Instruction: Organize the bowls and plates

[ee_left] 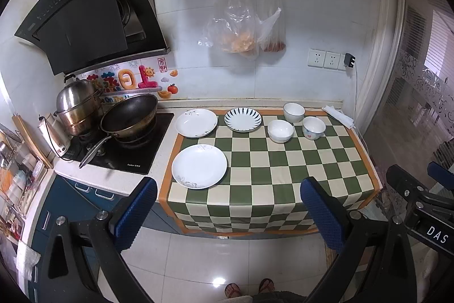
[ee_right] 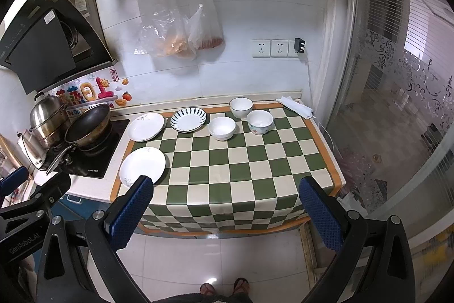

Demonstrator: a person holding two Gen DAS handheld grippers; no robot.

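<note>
I hold both tongs, left tongs and right tongs, spread wide and holding nothing, short of the counter. On its checked cloth: near white plate, far white plate, striped plate, all bare. Behind them, rimmed bowl, white bowl and flowered bowl look empty, I think
</note>
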